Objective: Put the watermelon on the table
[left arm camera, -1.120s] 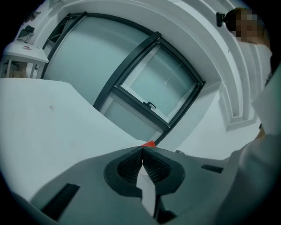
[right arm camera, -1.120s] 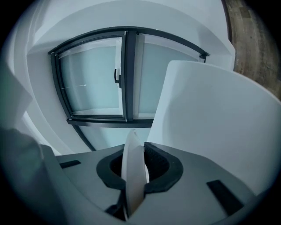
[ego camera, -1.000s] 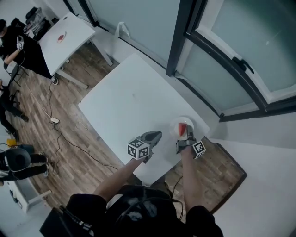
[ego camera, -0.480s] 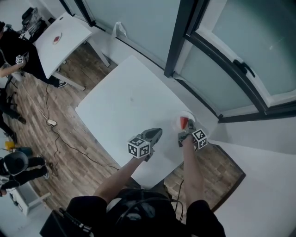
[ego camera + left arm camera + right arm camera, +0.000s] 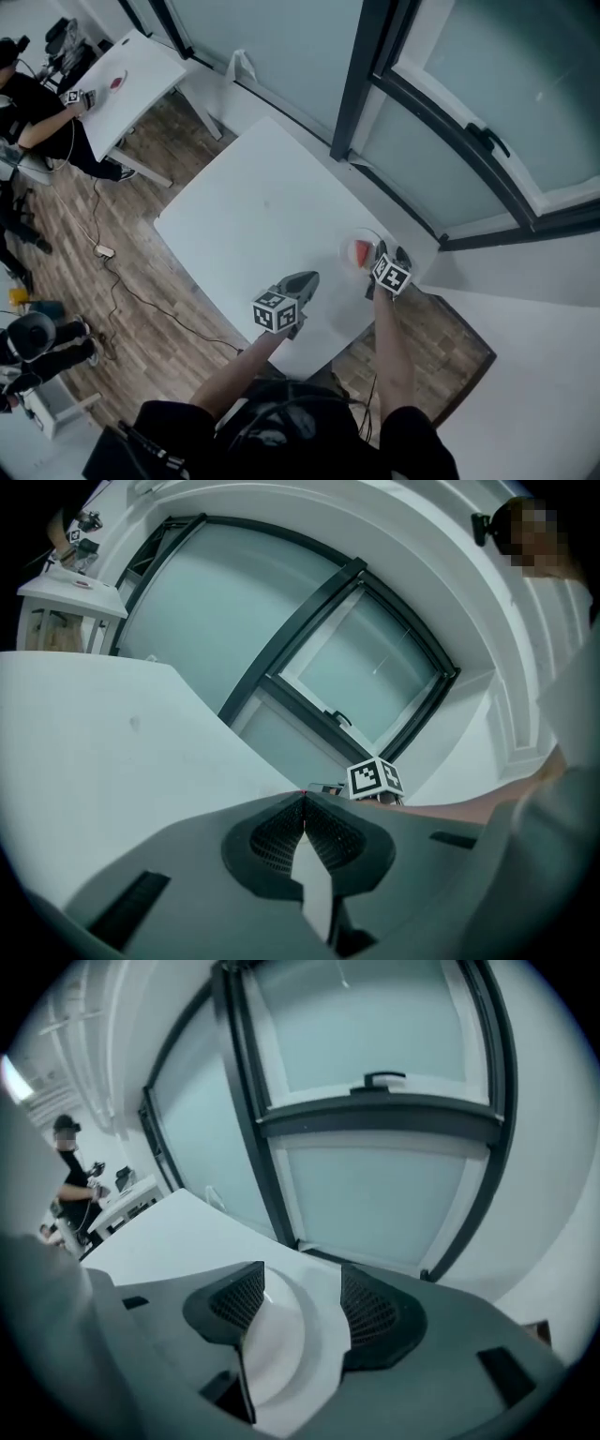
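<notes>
Right hand-held gripper (image 5: pixel 300 1286), jaws opening, plate (image 5: pixel 277 1342) seen between them, watermelon (image 5: pixel 363 251) on plate

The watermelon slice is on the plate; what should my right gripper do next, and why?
Probably ease the right gripper toward the watermelon: its fingers are opening with only the plate rim between them, and the slice sits off to one side.

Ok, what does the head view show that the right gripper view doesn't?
Head view only: the red watermelon slice lying on the plate, and the left gripper over the table. Right gripper view only: the right gripper up close, its jaws opening, just plate rim between them. Both: plate, table, glass wall.
</notes>
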